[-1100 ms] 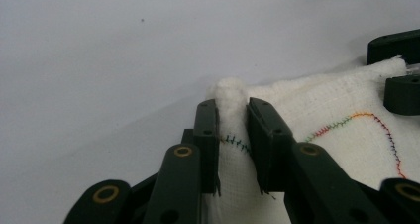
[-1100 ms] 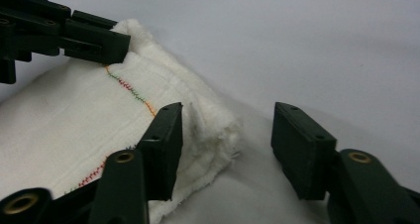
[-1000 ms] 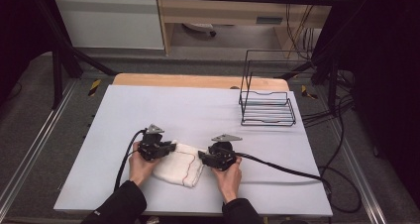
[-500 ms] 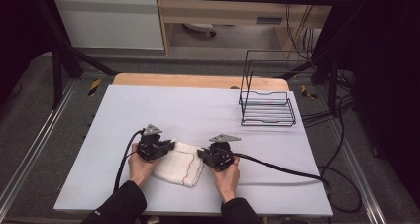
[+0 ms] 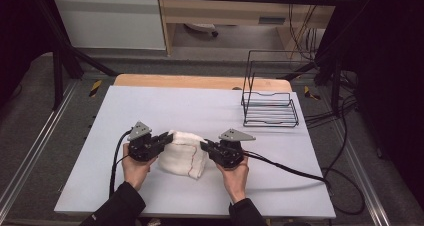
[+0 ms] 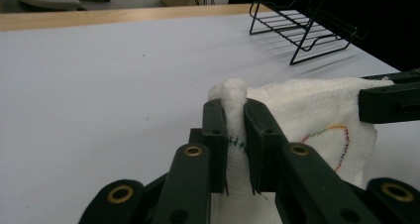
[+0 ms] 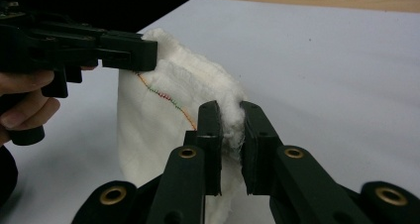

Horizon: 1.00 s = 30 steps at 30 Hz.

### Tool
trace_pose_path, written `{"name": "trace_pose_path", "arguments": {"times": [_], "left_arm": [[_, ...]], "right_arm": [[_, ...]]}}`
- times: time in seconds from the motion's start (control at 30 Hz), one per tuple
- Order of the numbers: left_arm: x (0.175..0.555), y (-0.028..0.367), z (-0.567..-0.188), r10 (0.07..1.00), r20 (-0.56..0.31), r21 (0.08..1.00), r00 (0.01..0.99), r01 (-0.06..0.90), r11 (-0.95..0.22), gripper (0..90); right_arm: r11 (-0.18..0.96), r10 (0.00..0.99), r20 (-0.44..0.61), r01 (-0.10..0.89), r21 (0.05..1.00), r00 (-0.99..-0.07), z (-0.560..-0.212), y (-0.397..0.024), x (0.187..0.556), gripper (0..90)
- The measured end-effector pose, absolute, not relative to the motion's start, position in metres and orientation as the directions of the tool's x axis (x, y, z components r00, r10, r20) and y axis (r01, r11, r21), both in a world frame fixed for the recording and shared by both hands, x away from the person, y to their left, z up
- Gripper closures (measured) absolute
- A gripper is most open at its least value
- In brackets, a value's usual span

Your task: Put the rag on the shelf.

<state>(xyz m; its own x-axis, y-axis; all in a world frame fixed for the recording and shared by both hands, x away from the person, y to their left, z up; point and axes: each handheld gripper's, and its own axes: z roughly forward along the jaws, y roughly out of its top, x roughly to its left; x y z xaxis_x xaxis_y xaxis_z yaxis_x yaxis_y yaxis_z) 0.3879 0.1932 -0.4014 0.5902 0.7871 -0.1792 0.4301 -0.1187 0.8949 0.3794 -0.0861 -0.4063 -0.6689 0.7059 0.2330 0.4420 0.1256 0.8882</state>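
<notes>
Lifted since earlier, white stitched terry cloth (image 5: 183, 153) hangs between left gripper (image 6: 233, 135) and right gripper (image 7: 232, 135), jaws clamping opposite corners for folding.

From my seat, the white cloth (image 6: 317, 115) runs off the bottom edge below my left gripper (image 6: 236, 149), and its fingers (image 6: 216, 135) hide the pinched fold.

A black wire rack (image 5: 269, 105) stands at the upper right of the white table (image 5: 165, 106), well apart from anything else on it. A wooden strip (image 5: 200, 81) runs along the table's far edge. Black cables (image 5: 327, 113) trail over the grey floor (image 5: 35, 121) at the right.
</notes>
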Motion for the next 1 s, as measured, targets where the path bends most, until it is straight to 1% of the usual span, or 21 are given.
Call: {"name": "trace_pose_path", "arguments": {"times": [0.13,0.63,0.87,1.0], "left_arm": [[0.382,0.192,-0.395,0.782,-0.179,0.916,0.597,0.392,-0.090,79.6],[0.368,0.186,-0.376,0.774,-0.185,0.947,0.606,0.319,-0.024,79.6],[0.366,0.175,-0.367,0.773,-0.175,0.957,0.610,0.288,-0.010,79.6],[0.364,0.164,-0.363,0.774,-0.153,0.968,0.615,0.253,-0.010,79.6]], "right_arm": [[0.125,0.700,0.207,0.403,0.907,-0.684,-0.400,-0.090,0.377,80.4],[0.096,0.700,0.161,0.315,0.944,-0.696,-0.375,-0.100,0.368,80.6],[0.101,0.710,0.131,0.284,0.953,-0.692,-0.363,-0.110,0.365,80.7],[0.107,0.722,0.106,0.262,0.959,-0.684,-0.356,-0.117,0.364,80.7]]}}
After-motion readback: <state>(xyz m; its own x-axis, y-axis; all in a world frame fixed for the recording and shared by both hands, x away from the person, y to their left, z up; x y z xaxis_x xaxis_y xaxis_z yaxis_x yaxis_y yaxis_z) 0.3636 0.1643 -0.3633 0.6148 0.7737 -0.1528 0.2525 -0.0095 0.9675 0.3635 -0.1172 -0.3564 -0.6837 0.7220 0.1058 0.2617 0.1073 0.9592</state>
